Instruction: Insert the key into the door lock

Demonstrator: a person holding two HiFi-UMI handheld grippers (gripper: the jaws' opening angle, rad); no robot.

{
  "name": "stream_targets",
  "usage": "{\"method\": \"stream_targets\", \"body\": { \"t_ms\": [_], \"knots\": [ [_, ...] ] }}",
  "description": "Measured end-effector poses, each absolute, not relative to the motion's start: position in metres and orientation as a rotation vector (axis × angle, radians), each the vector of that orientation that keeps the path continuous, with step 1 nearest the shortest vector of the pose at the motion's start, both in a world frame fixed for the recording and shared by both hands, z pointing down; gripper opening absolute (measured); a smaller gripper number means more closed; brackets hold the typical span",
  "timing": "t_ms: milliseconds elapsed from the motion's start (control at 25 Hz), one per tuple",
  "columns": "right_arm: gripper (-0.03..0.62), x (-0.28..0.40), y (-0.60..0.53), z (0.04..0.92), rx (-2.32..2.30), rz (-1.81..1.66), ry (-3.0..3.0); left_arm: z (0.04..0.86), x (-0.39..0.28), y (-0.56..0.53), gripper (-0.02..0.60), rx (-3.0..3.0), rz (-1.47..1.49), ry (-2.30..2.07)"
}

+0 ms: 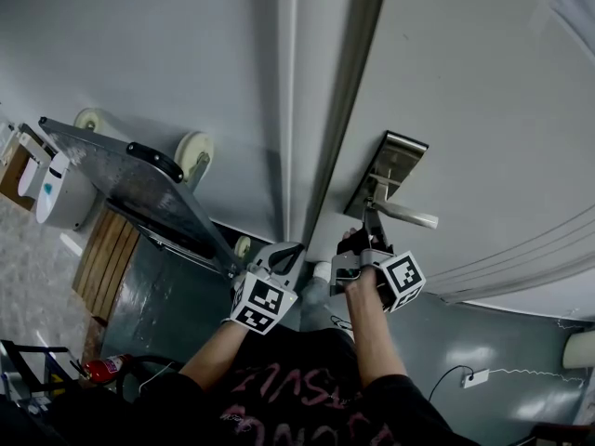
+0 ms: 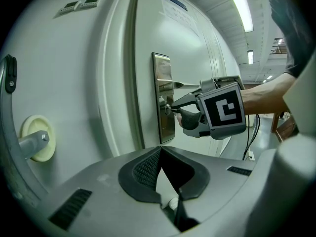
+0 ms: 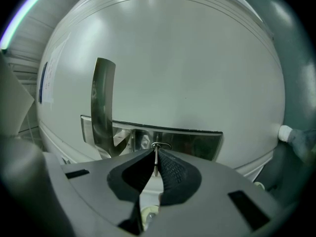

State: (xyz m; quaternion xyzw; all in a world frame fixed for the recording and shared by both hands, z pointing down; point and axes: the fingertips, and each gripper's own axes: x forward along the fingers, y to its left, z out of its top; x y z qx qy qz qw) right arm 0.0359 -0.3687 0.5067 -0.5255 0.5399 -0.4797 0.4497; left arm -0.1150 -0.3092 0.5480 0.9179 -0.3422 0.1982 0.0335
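A steel lock plate with a lever handle sits on the pale door. My right gripper is shut on a small metal key, whose tip is at the keyhole in the plate. The handle stands just left of it. In the left gripper view the right gripper holds the key against the plate. My left gripper hangs near the door's edge, its jaws shut on nothing.
A metal hand truck with cream wheels leans on the wall left of the door; one wheel shows close by. A white container, wooden slats, a red extinguisher and a power strip lie on the floor.
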Motion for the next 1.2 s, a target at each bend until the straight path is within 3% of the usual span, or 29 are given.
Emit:
{"method": "stream_targets", "body": {
  "t_ms": [880, 1200],
  "knots": [
    [0.083, 0.035, -0.367, 0.502, -1.300, -1.169, 1.415, 0.548, -0.113, -0.305, 0.012, 2.834, 0.601, -1.048],
    [0.120, 0.034, -0.355, 0.496, -1.350, -1.095, 1.516, 0.550, -0.111, -0.299, 0.012, 2.841, 0.594, -1.031]
  ]
}}
